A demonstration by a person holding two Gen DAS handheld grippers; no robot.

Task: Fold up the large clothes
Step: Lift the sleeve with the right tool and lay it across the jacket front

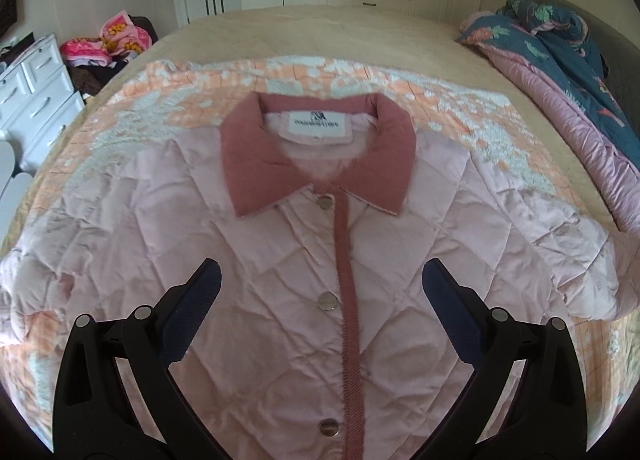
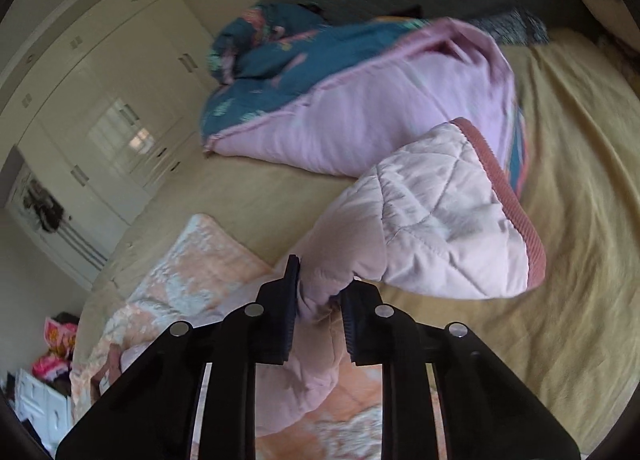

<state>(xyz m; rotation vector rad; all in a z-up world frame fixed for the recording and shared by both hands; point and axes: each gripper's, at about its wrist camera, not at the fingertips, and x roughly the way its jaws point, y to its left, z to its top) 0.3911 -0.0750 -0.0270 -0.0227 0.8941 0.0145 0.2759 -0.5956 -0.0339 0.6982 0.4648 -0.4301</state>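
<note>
Pink jacket (image 1: 248, 260) flat on bed (image 1: 312, 27), left gripper (image 1: 321, 280) jaws released above it, right gripper (image 2: 320, 280) clenching lifted sleeve (image 2: 440, 227), bare bedspread beyond cuff.

- A white neck label (image 1: 316, 127) sewn inside the collar (image 1: 320, 155) of the pink quilted jacket (image 1: 256, 260) bears a small dark emblem above one line of print, too blurred to read.

Right tool (image 2: 320, 292) clamped on pink quilted sleeve (image 2: 448, 219), cuff hanging above yellow bedsheet (image 2: 580, 179), rumpled duvet (image 2: 360, 119) behind
</note>
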